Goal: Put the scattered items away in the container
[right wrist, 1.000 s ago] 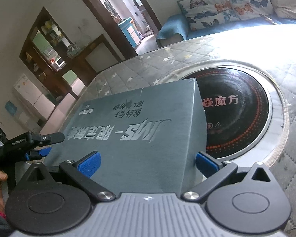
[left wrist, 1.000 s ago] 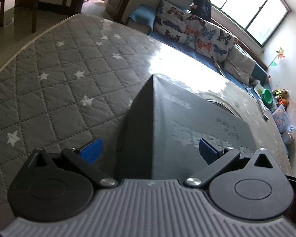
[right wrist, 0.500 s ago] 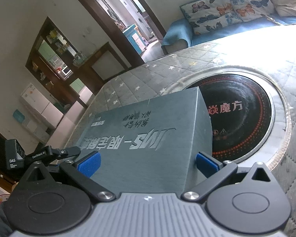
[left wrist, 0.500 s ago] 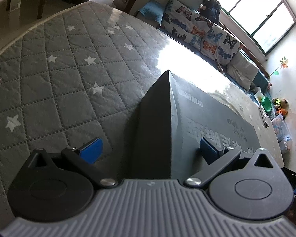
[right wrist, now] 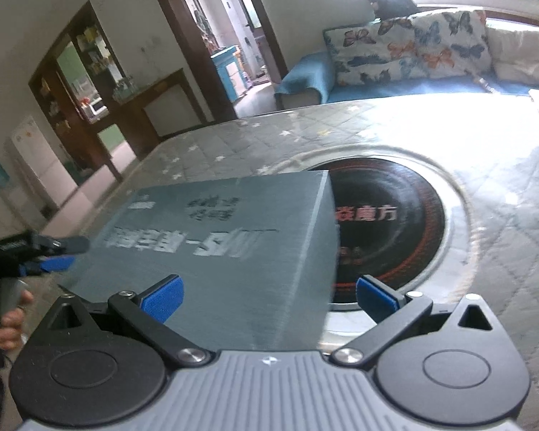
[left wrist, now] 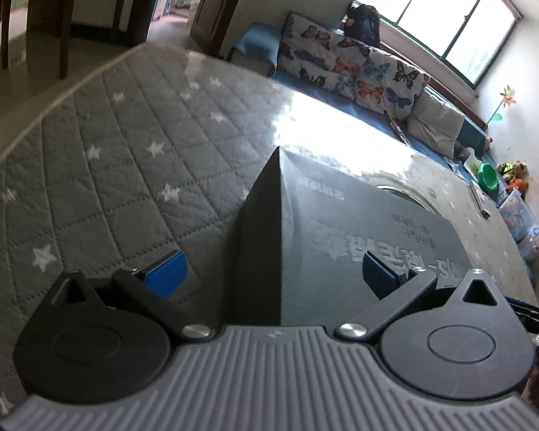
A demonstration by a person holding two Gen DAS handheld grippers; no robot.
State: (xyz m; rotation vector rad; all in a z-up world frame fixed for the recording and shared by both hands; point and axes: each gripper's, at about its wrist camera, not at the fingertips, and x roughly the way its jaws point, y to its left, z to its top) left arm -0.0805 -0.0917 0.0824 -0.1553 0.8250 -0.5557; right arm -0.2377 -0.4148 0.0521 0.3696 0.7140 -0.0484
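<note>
The grey box (right wrist: 226, 251) fills the lower centre of both views, on the quilted table (left wrist: 107, 165). Left gripper (left wrist: 275, 273) and right gripper (right wrist: 267, 296) stand spread apart at its two ends, clamping nothing. This looks like lifting or shifting the box together; next both need even contact.

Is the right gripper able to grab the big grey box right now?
Probably yes. The right gripper is open, its blue pads straddling the near corner of the grey box, and nothing sits between them. The box looks wide, so only an edge or corner seems grippable.
</note>
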